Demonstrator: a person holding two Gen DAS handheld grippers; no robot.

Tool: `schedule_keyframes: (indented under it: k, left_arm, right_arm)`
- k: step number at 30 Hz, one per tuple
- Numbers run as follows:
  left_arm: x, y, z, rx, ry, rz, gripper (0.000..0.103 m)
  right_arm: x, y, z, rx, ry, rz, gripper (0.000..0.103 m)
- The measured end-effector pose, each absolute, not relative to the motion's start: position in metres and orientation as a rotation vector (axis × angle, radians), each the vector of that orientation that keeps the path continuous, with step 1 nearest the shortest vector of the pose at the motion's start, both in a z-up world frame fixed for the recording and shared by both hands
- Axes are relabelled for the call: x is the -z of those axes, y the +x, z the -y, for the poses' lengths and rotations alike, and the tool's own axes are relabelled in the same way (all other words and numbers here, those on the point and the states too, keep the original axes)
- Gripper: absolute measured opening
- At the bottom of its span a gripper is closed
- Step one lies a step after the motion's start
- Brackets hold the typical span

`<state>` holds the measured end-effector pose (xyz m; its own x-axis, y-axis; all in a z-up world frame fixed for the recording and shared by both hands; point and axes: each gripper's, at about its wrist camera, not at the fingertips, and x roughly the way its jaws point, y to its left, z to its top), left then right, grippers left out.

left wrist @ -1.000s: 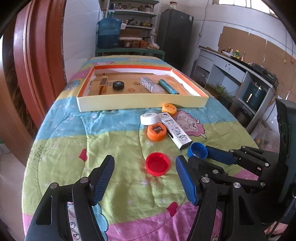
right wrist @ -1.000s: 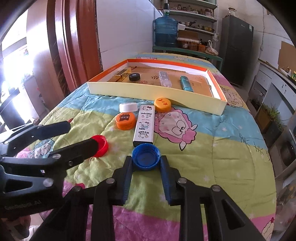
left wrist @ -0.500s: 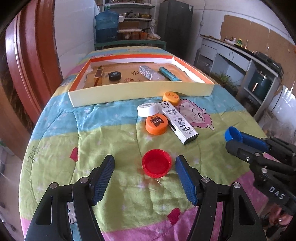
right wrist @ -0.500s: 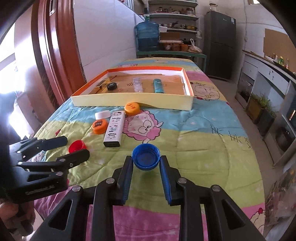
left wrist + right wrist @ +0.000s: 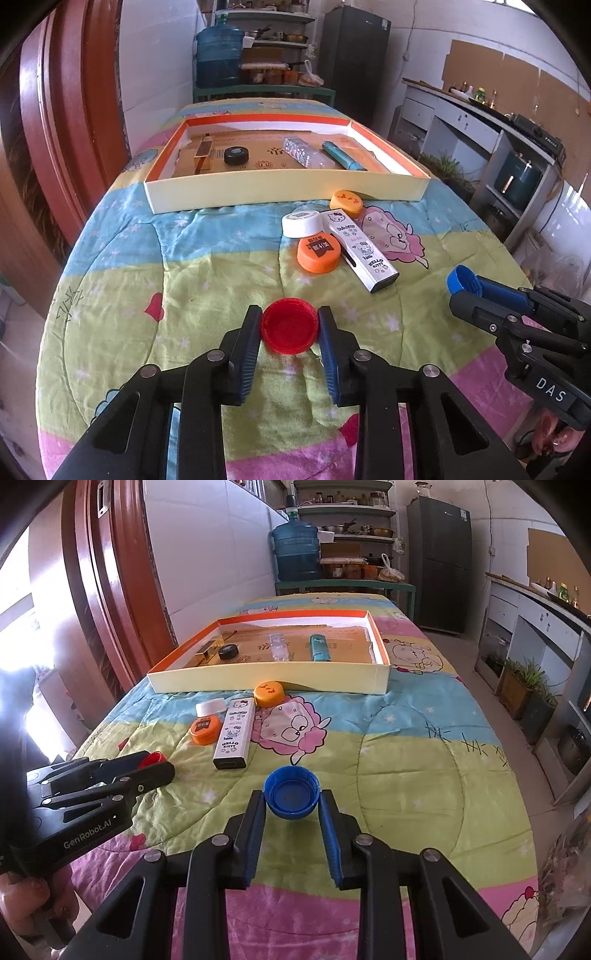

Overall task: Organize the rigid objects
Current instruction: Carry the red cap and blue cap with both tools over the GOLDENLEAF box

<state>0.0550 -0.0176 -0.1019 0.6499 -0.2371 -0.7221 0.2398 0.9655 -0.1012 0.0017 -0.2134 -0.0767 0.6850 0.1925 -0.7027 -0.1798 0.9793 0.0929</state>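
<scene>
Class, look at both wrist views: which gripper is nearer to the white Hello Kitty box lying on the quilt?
Left. The left gripper, closing on the red cap, sits just in front of the Hello Kitty box; the right gripper, holding the blue cap, is slightly farther off.

Five caps (image 5: 289, 326), one box (image 5: 288, 182)

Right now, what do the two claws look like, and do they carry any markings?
Both are matt black frames with silver rivets and ribbed blue pads. The left claw has white "GenRobot.AI" lettering on its side, seen from the right camera. The right claw has white "DAS" on its body. No cables or sleeves show.
</scene>
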Motion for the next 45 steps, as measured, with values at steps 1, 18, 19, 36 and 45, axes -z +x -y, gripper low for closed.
schedule_keyframes:
  k: [1, 18, 19, 36, 45]
  left_arm:
    - [0.101, 0.055, 0.017, 0.27, 0.002, -0.818, 0.031]
    - [0.065, 0.055, 0.003, 0.249, -0.033, -0.747, 0.031]
    - [0.064, 0.055, 0.002, 0.248, -0.036, -0.744, 0.031]
    - [0.021, 0.073, -0.03, 0.134, -0.074, -0.713, 0.031]
    - [0.002, 0.101, -0.054, 0.034, -0.066, -0.723, 0.031]
  right_arm:
    - [0.076, 0.002, 0.214, -0.209, 0.02, -0.788, 0.03]
    - [0.063, 0.005, 0.21, -0.222, 0.019, -0.764, 0.03]
    - [0.063, 0.006, 0.21, -0.223, 0.018, -0.763, 0.03]
    - [0.023, 0.028, 0.203, -0.24, 0.003, -0.753, 0.03]
    - [0.011, 0.056, 0.199, -0.249, 0.009, -0.764, 0.03]
